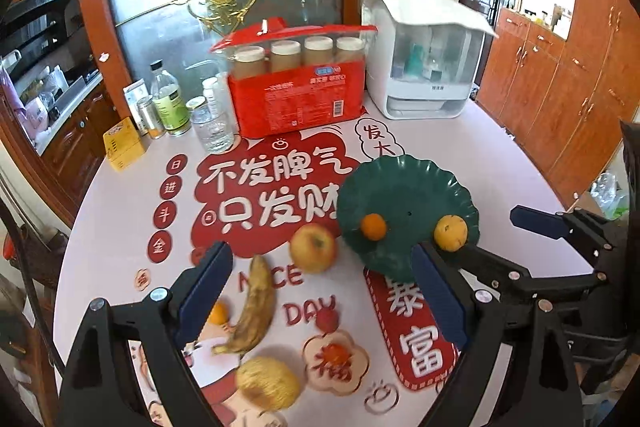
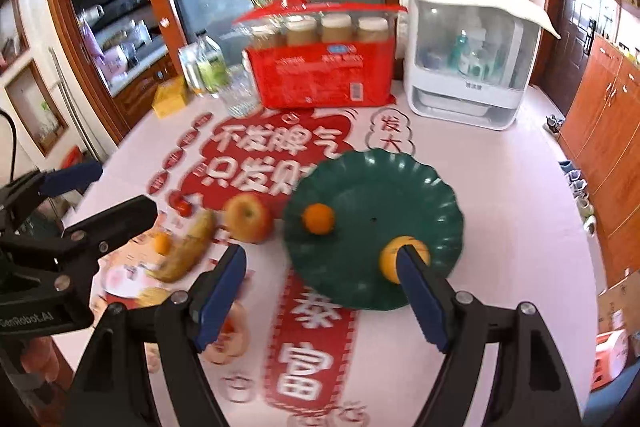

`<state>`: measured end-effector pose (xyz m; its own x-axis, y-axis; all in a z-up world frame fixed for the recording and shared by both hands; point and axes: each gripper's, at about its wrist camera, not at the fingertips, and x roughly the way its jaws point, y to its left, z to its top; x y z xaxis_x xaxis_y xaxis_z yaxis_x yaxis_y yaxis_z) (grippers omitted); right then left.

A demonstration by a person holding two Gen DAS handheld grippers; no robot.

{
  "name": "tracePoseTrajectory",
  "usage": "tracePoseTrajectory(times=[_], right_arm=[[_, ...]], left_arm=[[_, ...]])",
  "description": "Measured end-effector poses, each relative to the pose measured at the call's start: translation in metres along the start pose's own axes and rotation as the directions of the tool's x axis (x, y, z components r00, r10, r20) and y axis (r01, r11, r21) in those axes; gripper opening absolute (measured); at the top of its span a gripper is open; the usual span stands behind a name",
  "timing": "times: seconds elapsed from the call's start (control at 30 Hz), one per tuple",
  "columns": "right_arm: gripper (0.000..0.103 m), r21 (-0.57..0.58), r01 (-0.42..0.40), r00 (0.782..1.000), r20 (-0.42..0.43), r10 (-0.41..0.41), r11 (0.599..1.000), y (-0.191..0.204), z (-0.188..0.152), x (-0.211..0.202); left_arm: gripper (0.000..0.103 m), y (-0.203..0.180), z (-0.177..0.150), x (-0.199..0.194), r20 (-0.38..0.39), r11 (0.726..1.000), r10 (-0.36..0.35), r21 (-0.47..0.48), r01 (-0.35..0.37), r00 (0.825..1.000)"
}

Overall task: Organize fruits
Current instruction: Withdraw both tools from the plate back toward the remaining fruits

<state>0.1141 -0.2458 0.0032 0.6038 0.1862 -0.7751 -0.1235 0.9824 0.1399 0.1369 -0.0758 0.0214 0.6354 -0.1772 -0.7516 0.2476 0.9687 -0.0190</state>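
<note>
A green scalloped plate (image 1: 404, 187) (image 2: 380, 179) holds a small orange (image 1: 374, 226) (image 2: 318, 219) and a yellow citrus fruit (image 1: 451, 231) (image 2: 390, 257). On the table left of the plate lie a yellow-red apple (image 1: 313, 248) (image 2: 249, 217), a spotted banana (image 1: 253, 307) (image 2: 185, 251), a small tangerine (image 1: 219, 313) (image 2: 162, 243), a rough yellow fruit (image 1: 267, 382), and two small red fruits (image 1: 327, 321) (image 1: 335, 354). My left gripper (image 1: 320, 291) is open and empty above the banana and apple. My right gripper (image 2: 322, 291) is open and empty at the plate's near edge.
At the back of the table stand a red pack of jars (image 1: 298, 83) (image 2: 324, 67), a white appliance with a clear cover (image 1: 424, 59) (image 2: 468, 59), a drinking glass (image 1: 212, 127), bottles (image 1: 168, 99), and a yellow box (image 1: 124, 143). The right gripper also shows in the left wrist view (image 1: 560, 227).
</note>
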Motion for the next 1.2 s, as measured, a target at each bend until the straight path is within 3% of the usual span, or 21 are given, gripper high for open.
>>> tracePoseTrajectory(times=[0.2,0.47,0.8,0.97,1.2], right_arm=[[0.078,0.0,0.061,0.997,0.044,-0.061,0.998,0.043,-0.004,-0.025],[0.078,-0.053,0.119,0.987,0.114,-0.112,0.991,0.1,-0.018,-0.043],[0.078,-0.004,0.056,0.998,-0.003,-0.056,0.998,0.133,-0.055,-0.003],[0.078,-0.011,0.007,0.994,-0.112,-0.008,1.0,0.152,-0.082,0.04],[0.078,-0.036,-0.046,0.981,-0.192,0.038,0.998,0.169,-0.105,0.091]], left_arm=[[0.094,0.051,-0.009,-0.035,0.003,0.998,-0.01,-0.054,0.01,1.0],[0.097,0.092,-0.046,-0.049,-0.004,1.0,0.015,-0.008,-0.015,1.0],[0.097,0.122,-0.094,-0.027,-0.098,0.998,-0.032,0.051,0.037,0.995],[0.097,0.145,-0.119,-0.001,-0.169,0.999,-0.035,0.013,0.037,0.985],[0.097,0.17,-0.145,0.034,-0.245,0.998,-0.042,-0.05,0.031,0.969]])
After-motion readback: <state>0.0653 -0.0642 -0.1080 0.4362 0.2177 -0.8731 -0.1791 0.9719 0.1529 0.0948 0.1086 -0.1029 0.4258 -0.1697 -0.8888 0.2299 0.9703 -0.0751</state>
